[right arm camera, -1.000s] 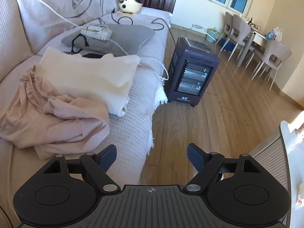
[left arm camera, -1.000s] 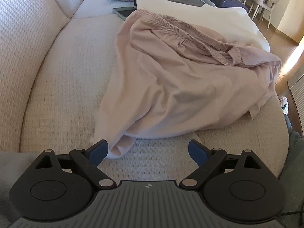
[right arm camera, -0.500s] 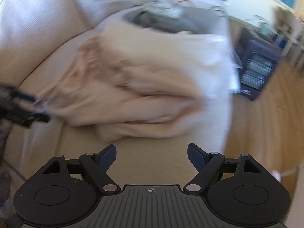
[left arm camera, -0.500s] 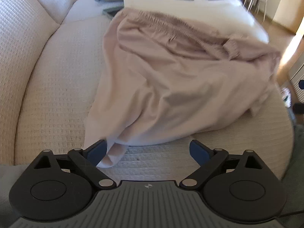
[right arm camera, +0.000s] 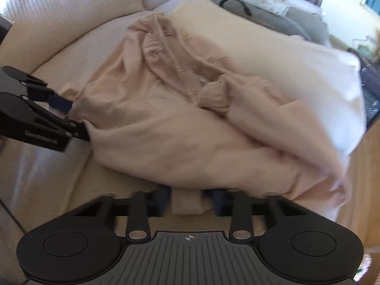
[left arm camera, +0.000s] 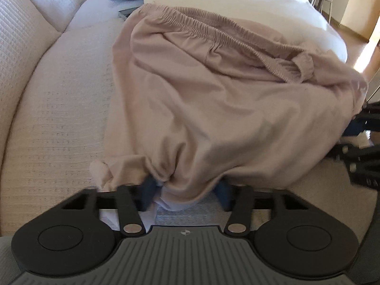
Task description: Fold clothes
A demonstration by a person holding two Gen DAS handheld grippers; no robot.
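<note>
Both grippers have dropped onto the pink trousers (left arm camera: 213, 109) on the sofa (left arm camera: 59, 109).
Left gripper (left arm camera: 185, 193) and right gripper (right arm camera: 187, 200) are closing, each with hem cloth bunched between its jaws.

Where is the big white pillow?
The white pillow lies on the sofa at the far side of the pink trousers, whose elastic waistband leans against it. In the right wrist view it sits upper right, near the sofa's floor-side edge.
</note>
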